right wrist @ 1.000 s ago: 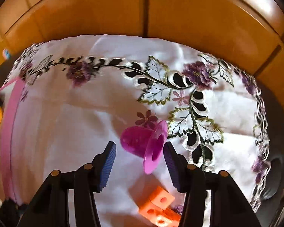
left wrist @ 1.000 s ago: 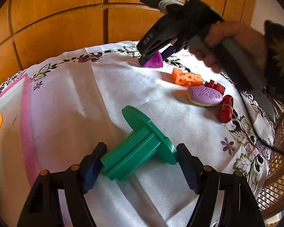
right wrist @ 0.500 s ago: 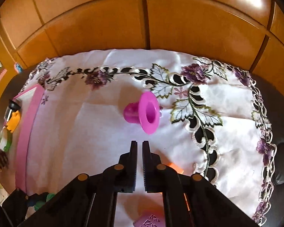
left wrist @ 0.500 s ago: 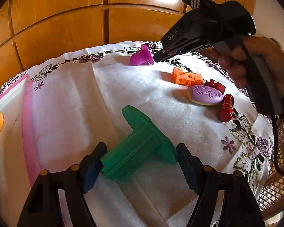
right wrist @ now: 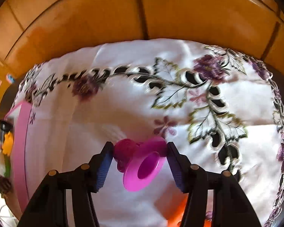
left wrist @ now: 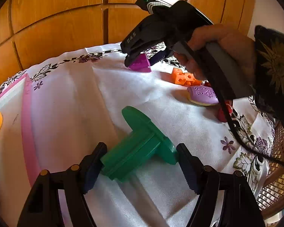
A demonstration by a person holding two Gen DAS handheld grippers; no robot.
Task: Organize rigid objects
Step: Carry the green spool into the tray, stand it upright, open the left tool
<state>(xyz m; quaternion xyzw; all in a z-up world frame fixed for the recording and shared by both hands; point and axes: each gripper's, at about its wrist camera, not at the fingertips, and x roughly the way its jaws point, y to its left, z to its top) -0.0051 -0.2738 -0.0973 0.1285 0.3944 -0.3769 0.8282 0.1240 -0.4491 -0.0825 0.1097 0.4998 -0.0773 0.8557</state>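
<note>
Right wrist view: the magenta spool [right wrist: 142,162] lies on its side between the right jaws [right wrist: 139,162], which are opening around it; whether the pads touch it cannot be told through the blur. Left wrist view shows the green spool [left wrist: 140,147] lying on the desk [left wrist: 66,113] between the spread left jaws [left wrist: 140,162], seemingly not pinched. Beyond the jaws rest orange blocks [left wrist: 183,77], a purple oval [left wrist: 202,96] and a red piece [left wrist: 222,113]. Left of them, the pink tray [left wrist: 26,117] holds few items, so most sorting likely remains.
</note>
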